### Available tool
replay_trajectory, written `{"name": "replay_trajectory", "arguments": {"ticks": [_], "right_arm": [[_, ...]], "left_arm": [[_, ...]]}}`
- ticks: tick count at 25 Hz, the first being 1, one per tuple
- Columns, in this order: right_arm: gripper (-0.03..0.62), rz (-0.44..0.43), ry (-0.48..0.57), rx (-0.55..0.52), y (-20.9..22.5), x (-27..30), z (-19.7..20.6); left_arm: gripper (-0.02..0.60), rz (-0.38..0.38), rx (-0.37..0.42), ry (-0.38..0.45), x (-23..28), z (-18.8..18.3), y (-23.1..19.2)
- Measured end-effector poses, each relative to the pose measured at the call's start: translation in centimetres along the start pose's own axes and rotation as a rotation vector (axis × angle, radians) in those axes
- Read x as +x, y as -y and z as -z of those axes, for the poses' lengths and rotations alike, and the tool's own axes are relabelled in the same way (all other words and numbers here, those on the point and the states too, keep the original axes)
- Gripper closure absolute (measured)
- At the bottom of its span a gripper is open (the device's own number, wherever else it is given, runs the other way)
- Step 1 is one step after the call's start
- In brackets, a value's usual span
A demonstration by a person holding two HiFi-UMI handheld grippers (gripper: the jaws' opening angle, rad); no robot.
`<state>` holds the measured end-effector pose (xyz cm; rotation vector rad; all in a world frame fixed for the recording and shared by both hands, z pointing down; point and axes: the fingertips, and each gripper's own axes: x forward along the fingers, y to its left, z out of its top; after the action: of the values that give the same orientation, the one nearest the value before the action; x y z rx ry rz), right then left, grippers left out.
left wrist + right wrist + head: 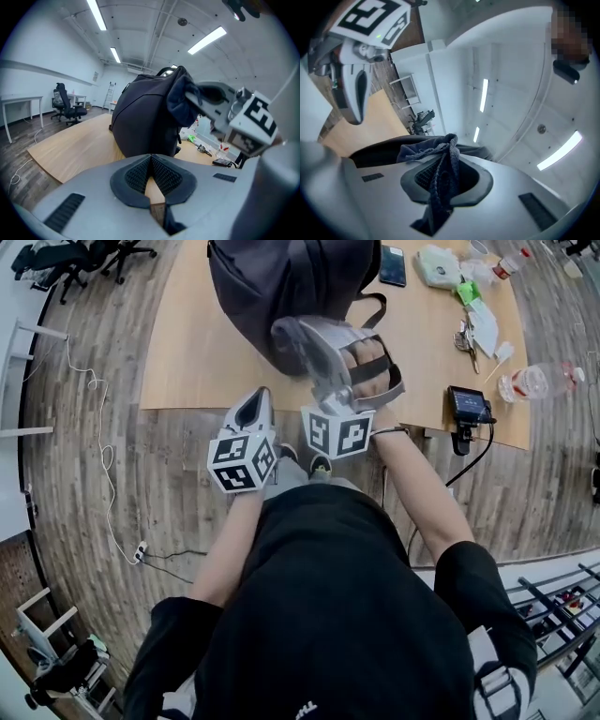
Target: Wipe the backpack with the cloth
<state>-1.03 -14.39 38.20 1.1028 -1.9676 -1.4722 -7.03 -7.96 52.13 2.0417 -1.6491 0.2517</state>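
Black phone [393, 265], keys [464, 337], bottle [536, 382] nr backpack [281, 287].

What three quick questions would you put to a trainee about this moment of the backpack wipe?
1. True or false: the left gripper holds the cloth.
2. Where does the backpack stand? A: on the floor. B: on the wooden table. C: on an office chair.
3. Fill in: the left gripper's jaws are ____, with nothing between them.

Key:
1. False. The right gripper is shut on the cloth, which bunches out past its jaws.
2. B.
3. Shut.
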Motion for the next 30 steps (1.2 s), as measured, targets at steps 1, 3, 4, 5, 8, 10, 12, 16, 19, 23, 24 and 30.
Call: {"name": "replay_trajectory", "arguments": {"ticks": [1, 3, 4, 5, 8, 10, 12, 16, 19, 23, 24, 30], "right_arm": [[0.540, 0.044, 0.027, -0.037, 2.2, 0.3, -0.6], [0.540, 0.130, 0.069, -0.099, 6.3, 0.8, -1.5], [0.540, 0.177, 0.083, -0.118, 8.4, 1.0, -1.8], [0.540, 0.220, 0.090, -0.128, 10.5, 1.4, -2.0], [0.540, 0.292, 0.069, -0.134, 15.4, 3.7, -1.8], [0.540, 0.256, 0.055, -0.095, 16.1, 5.2, -1.9], [0.540, 0.206, 0.075, -0.057, 14.4, 5.5, -2.6], [0.540, 0.109, 0.123, -0.089, 7.3, 3.3, -3.8], [0.540, -0.130, 0.170, -0.038, -1.2, 1.9, -3.6], [0.540, -0.629, 0.199, 0.270, -12.9, -1.1, -2.0], [0.540, -0.689, 0.170, 0.309, -14.7, -1.8, -1.2], [0.540, -1.009, -0.070, 0.521, -22.0, -5.2, 1.9]], "left_arm": [[0.568, -0.002, -0.002, 0.002, -0.1, 0.0, 0.0], [0.568, -0.005, -0.005, 0.007, -0.3, 0.0, -0.1], [0.568, -0.007, -0.007, 0.009, -0.5, 0.0, -0.2], [0.568, -0.008, -0.007, 0.012, -0.7, 0.0, -0.3], [0.568, -0.009, -0.007, 0.019, -1.1, -0.3, -0.3], [0.568, -0.011, -0.004, 0.021, -1.3, -0.4, -0.3], [0.568, -0.013, -0.003, 0.019, -1.5, -0.3, -0.4], [0.568, -0.018, -0.006, 0.022, -2.0, -0.1, -0.8], [0.568, -0.026, -0.013, 0.018, -2.3, 0.3, -1.3], [0.568, -0.028, -0.018, 0.008, -2.8, 0.8, -1.6], [0.568, -0.031, -0.020, 0.007, -3.0, 0.9, -1.7], [0.568, -0.046, -0.029, 0.000, -4.0, 1.3, -2.7]]}}
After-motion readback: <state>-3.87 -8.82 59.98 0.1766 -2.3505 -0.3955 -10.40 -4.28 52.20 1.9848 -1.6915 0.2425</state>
